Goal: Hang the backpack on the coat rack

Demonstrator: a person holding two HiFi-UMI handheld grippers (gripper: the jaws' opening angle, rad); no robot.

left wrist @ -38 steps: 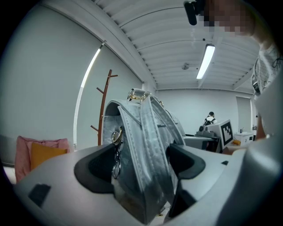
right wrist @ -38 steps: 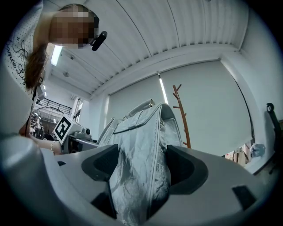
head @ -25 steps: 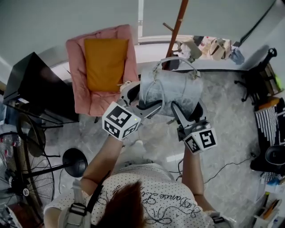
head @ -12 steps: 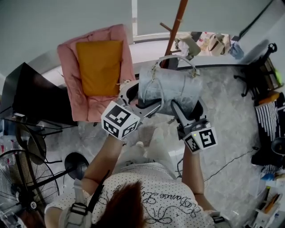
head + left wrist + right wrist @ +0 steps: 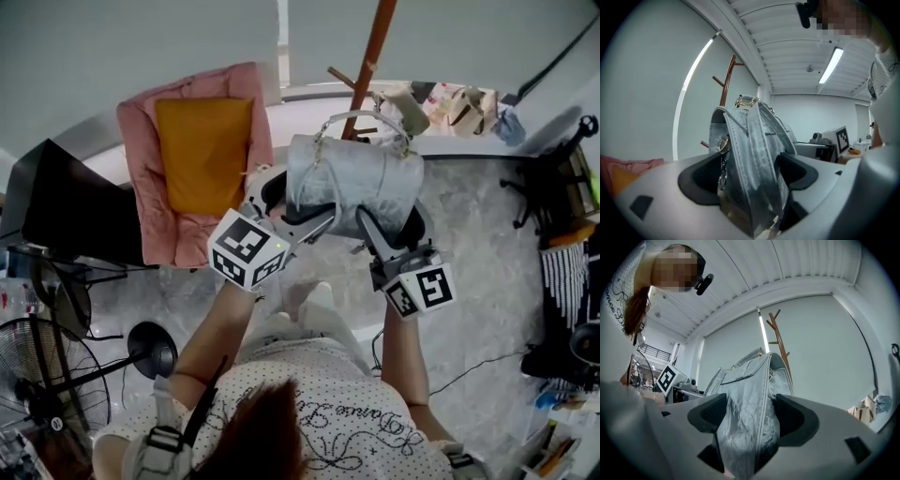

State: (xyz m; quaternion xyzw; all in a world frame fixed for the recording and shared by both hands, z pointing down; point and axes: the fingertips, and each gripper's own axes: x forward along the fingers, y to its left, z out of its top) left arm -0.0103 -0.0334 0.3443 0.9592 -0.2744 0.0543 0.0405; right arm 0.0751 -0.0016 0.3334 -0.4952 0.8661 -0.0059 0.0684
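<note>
Jaws of left gripper (image 5: 292,208) and right gripper (image 5: 397,227) clamp backpack (image 5: 352,180), upright, handle (image 5: 361,115) toward coat rack (image 5: 368,64)

coat rack (image 5: 368,66) stands just beyond the backpack (image 5: 352,183); pink armchair (image 5: 136,178) crowds the left, bare floor (image 5: 478,216) right.

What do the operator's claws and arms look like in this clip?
Left claw and right claw are pale grey shells with black pads; each carries a white cube printed with black square markers. Arms are bare below a short-sleeved white dotted top with grey harness straps.
</note>
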